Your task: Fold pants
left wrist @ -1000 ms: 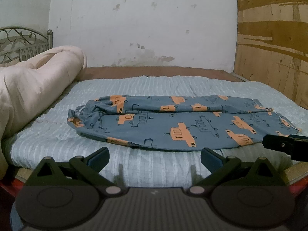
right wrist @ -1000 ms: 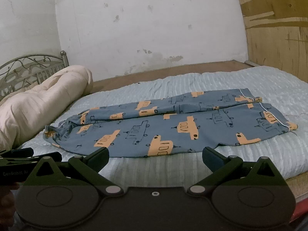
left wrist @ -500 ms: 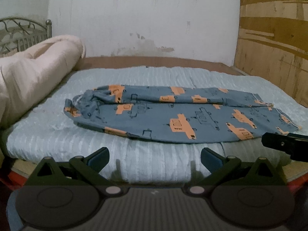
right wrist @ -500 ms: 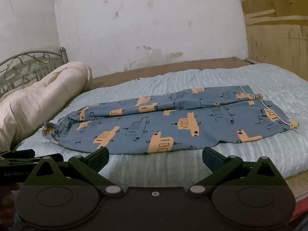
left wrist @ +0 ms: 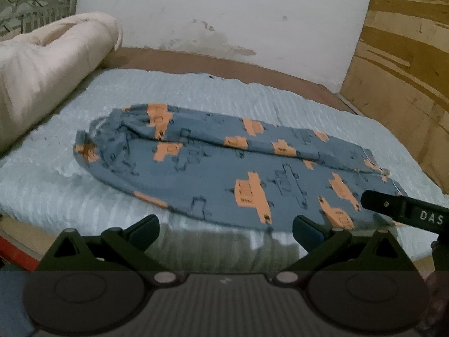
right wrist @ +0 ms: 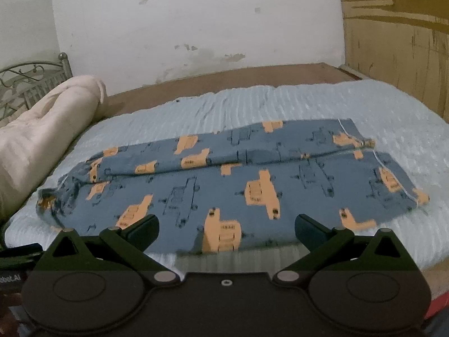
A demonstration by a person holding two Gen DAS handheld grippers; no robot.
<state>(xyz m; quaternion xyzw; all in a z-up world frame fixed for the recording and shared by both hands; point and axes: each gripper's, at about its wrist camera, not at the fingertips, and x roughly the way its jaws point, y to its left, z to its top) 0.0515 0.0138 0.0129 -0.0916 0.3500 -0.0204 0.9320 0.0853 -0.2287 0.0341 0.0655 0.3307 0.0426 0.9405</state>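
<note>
Blue pants (left wrist: 224, 168) with orange vehicle prints lie flat on the pale blue bed cover (left wrist: 196, 95), legs side by side, waist bunched at the left, cuffs at the right. They also show in the right wrist view (right wrist: 238, 179). My left gripper (left wrist: 226, 229) is open and empty, just in front of the pants' near edge. My right gripper (right wrist: 227, 229) is open and empty, over the near edge of the pants. The right gripper's body (left wrist: 404, 212) shows at the right of the left wrist view, near the cuffs.
A rolled cream quilt (left wrist: 47, 64) lies along the left of the bed by a metal headboard (right wrist: 25, 84). A white wall stands behind and a wooden panel (left wrist: 404, 64) at the right. The bed's brown board (right wrist: 224, 81) shows at the back.
Both grippers have moved up and forward toward the pants and tilted down; the pants now look larger and closer. The pants have not moved.
</note>
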